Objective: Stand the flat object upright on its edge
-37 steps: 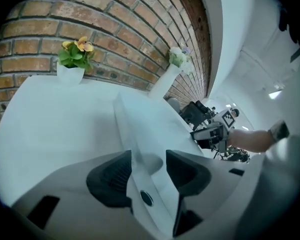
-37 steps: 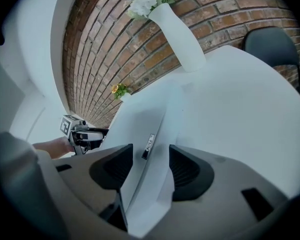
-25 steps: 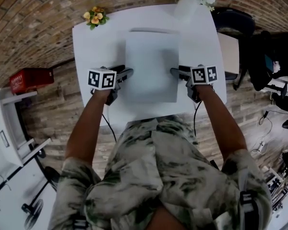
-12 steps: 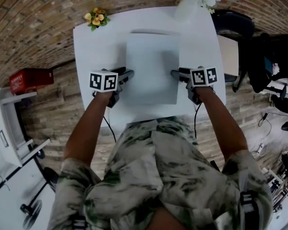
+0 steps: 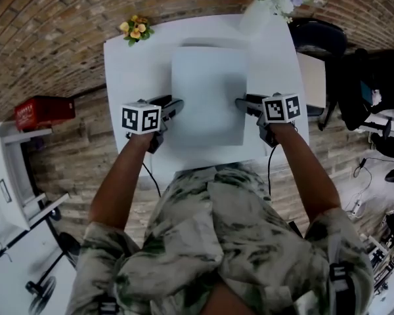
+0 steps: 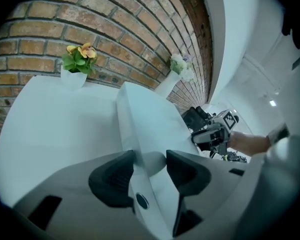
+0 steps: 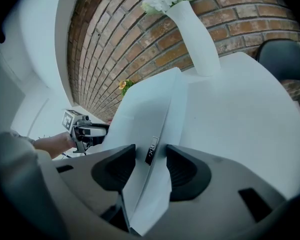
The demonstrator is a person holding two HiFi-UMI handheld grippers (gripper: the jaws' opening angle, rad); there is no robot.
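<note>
White flat slab (image 5: 207, 94) mid-desk (image 5: 128, 64), near edge apparently raised. Left tool (image 5: 176, 104) clamps slab's left edge. Right tool (image 5: 239, 101), jaws just closing, pinches right edge.

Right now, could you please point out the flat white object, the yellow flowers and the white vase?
flat white object (image 5: 208, 94), head view, middle of top face.
yellow flowers (image 5: 134, 26), head view, the blossoms.
white vase (image 7: 194, 39), right gripper view, its neck.

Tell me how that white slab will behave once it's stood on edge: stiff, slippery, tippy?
Probably stiff: the slab looks dead flat with crisp corners. Likely slippery: its faces look smooth, on a smooth white table. Likely tippy: its edge is thin beside its broad face.
</note>
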